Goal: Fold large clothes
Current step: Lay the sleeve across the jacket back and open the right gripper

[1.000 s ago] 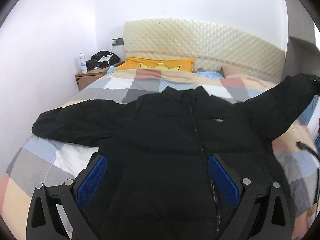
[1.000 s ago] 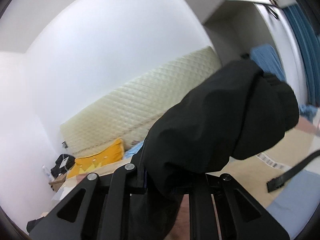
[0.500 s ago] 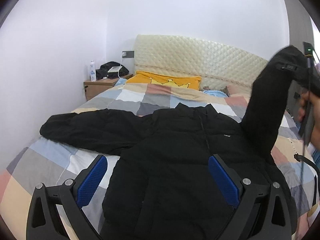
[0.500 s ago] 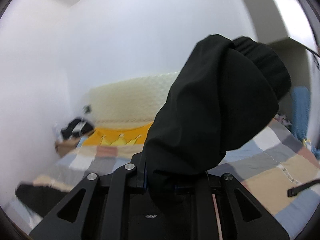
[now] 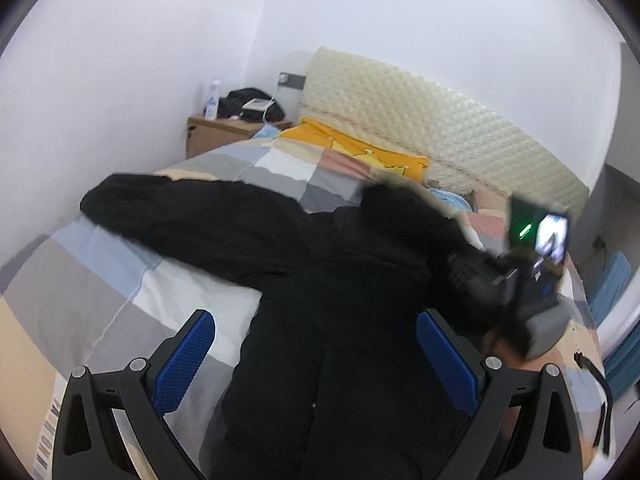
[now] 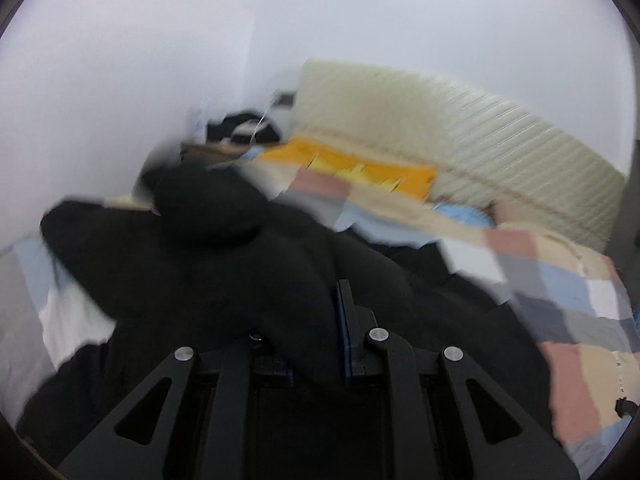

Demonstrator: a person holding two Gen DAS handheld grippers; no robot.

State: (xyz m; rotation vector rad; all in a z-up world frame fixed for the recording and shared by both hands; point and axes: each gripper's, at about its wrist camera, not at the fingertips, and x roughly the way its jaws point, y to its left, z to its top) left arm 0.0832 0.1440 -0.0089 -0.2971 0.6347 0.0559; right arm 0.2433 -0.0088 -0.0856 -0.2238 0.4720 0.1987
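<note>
— How much room is there around the bed [image 5: 100, 280]?

— It fills most of what I can see. Its left side runs close along the white wall [image 5: 100, 80], and the quilted cream headboard [image 5: 420, 120] closes off the far end. In the far left corner a wooden nightstand [image 5: 212, 134] is wedged between the wall and the bed, with a black bundle [image 5: 248, 102] and a small white bottle [image 5: 213, 98] on it.

— And the surface?

— A patchwork duvet [image 5: 80, 292] in grey, blue, cream and pink, with a wide bare stretch on the left. An orange pillow [image 5: 360, 148] lies up by the headboard.

— Where's the jacket?

— The black puffer jacket [image 5: 340, 320] is spread across the middle of the bed. One sleeve [image 5: 192, 220] lies stretched out towards the wall side. The other sleeve [image 6: 240, 248] is raised above the jacket's body.

— Who's got it?

— The right gripper [image 6: 338, 312], fingers pressed together on that sleeve's fabric. From the other side it's only a blurred dark shape [image 5: 532, 292] over the jacket's right half.

— The left one?

— The left gripper [image 5: 316, 356] hangs over the lower body of the jacket, its blue pads [image 5: 186, 356] spread wide, with nothing between them.
</note>
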